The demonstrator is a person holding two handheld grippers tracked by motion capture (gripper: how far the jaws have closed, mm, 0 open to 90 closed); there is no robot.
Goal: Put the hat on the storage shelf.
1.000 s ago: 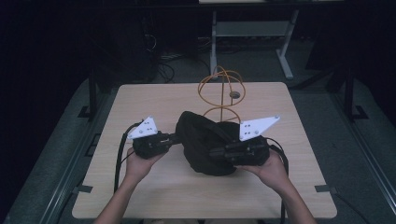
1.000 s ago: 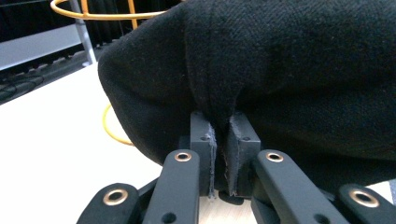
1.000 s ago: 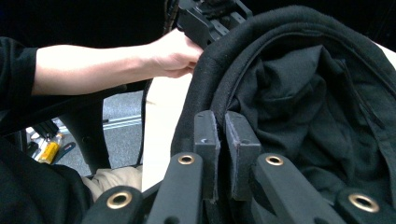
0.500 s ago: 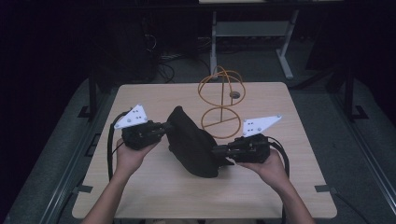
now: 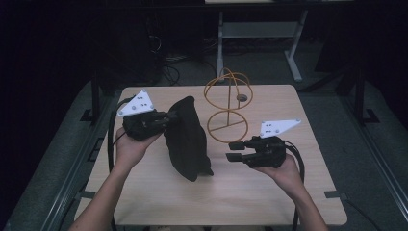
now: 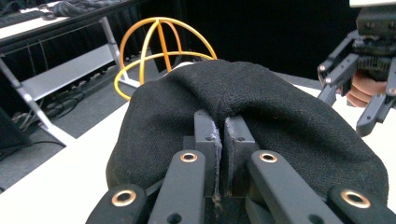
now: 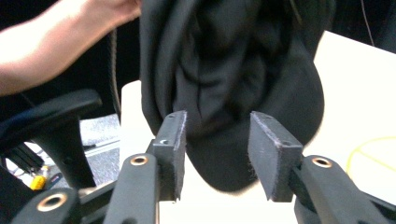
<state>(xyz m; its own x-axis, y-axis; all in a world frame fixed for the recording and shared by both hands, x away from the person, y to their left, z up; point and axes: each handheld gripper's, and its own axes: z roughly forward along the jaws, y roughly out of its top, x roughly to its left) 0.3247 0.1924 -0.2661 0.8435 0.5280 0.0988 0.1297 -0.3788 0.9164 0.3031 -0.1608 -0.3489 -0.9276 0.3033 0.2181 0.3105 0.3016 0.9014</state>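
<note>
black cap (image 5: 186,137) hangs from my left gripper (image 5: 169,117), pinched tight, its lower end touching the table (image 5: 269,192). my right gripper (image 5: 232,150) waits spread beside it (near the wire stand (image 5: 226,108)); i'd regrasp low, squarely.

Looks like a lab or recording studio: dark room w/ black drapes behind, one plain wood table (image 5: 288,192) on grey floor, tape marks by its near corners, cables (image 5: 166,72) on floor at far left, a metal-legged desk (image 5: 260,29) at far side, office chair (image 7: 56,121) nearby
</note>
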